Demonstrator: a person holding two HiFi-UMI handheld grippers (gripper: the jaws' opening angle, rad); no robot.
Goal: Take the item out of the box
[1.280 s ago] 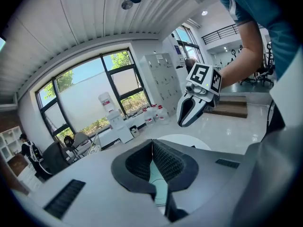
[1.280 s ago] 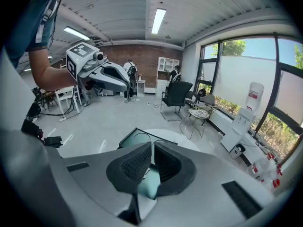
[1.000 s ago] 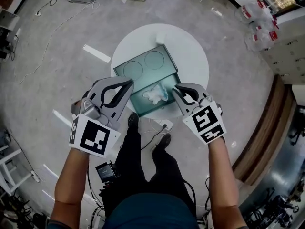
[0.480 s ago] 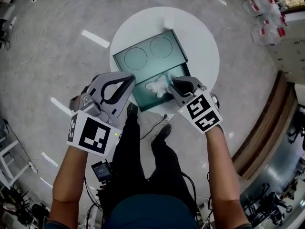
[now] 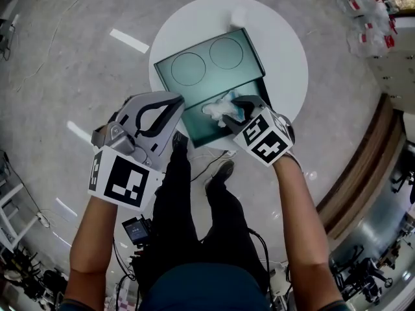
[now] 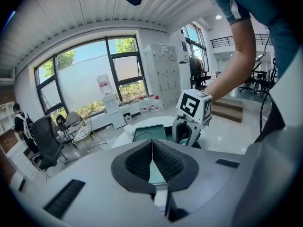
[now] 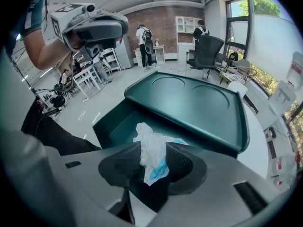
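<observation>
Left tongs [image 5: 167,109] hover pressed together and empty at the lower left rim of the round worktop [image 5: 285,57], close to the left wall of the box [image 5: 194,131]. That box sits against the worktop's lower edge, with its lid [image 5: 207,63] swung open toward the upper frame. In the open compartment lies the crumpled white item [image 5: 217,109]. Right tongs [image 5: 235,112] reach in over the near wall, jaws opening, with the item between them. Bare worktop runs right of the box.
</observation>
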